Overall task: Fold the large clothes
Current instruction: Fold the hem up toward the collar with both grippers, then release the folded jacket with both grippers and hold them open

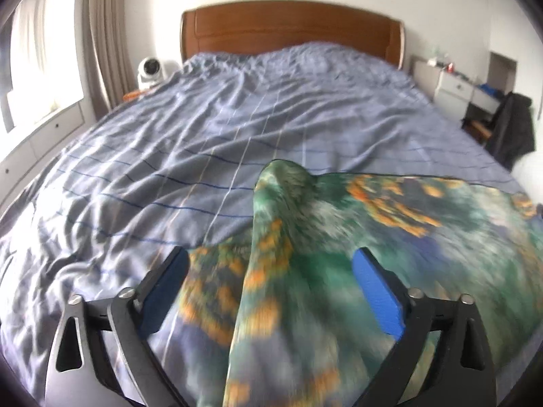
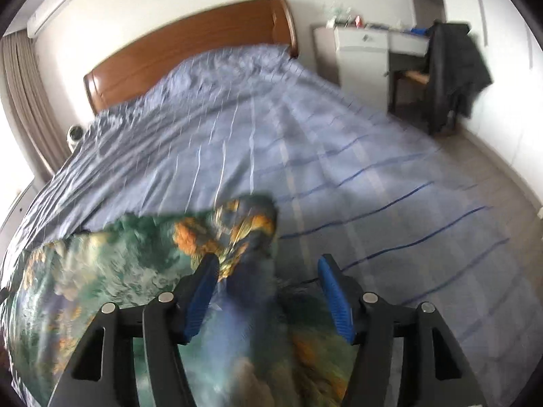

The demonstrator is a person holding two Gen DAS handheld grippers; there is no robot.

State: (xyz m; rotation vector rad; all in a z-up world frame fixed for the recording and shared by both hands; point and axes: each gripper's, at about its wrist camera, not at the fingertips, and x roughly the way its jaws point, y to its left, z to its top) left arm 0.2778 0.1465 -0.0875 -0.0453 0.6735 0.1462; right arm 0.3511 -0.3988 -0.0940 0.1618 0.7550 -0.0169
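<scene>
A large green garment with orange and blue print (image 1: 339, 237) lies at the near end of the bed; it also shows in the right wrist view (image 2: 112, 264). My left gripper (image 1: 271, 268) is open, its blue pads either side of a raised fold of the cloth. My right gripper (image 2: 266, 271) is open too, its pads wide apart around a bunched corner of the garment (image 2: 251, 224). The cloth passes between both pairs of fingers without being pinched. Both views are blurred by motion.
The bed has a wrinkled blue striped cover (image 1: 237, 118) and a brown wooden headboard (image 1: 292, 27). A white fan-like device (image 1: 151, 71) stands at the left. A white desk (image 2: 366, 54) and a chair with a dark jacket (image 2: 454, 71) stand at the right.
</scene>
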